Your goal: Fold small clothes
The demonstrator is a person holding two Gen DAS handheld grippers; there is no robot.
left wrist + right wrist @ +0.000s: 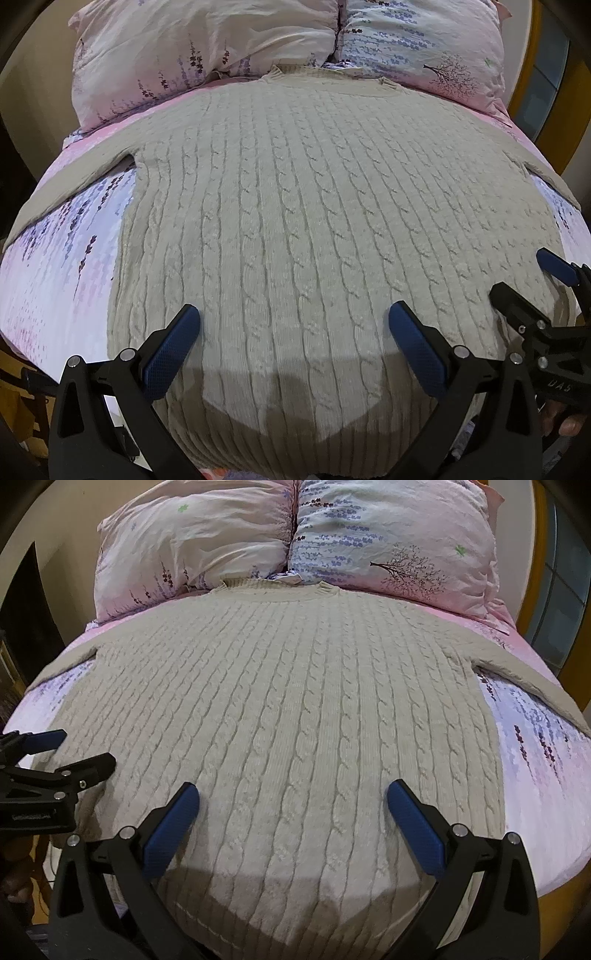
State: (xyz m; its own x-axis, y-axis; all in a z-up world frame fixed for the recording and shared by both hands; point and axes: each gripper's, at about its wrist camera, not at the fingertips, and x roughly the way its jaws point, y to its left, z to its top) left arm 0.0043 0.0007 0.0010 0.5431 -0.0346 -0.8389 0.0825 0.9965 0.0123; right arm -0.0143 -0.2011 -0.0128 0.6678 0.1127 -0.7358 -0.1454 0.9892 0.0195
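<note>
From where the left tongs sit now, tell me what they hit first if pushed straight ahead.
The left tongs, wide open, point across the sweater lying flat on the bed. Going straight on, they would most likely meet the sweater's knit body first; beyond it lie the collar and the pillows. Depth is hard to judge.

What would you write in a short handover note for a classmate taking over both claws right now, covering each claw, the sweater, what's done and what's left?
Left claw: open, empty, above the sweater's hem area.
Right claw: open, empty, beside it over the hem.
Sweater: beige cable-knit, spread flat on the bedsheet, collar toward the pillows, both sleeves out to the sides.
Done: laid out flat; no folds visible.
Left: all the folding, probably sleeves in first, then the body.
</note>
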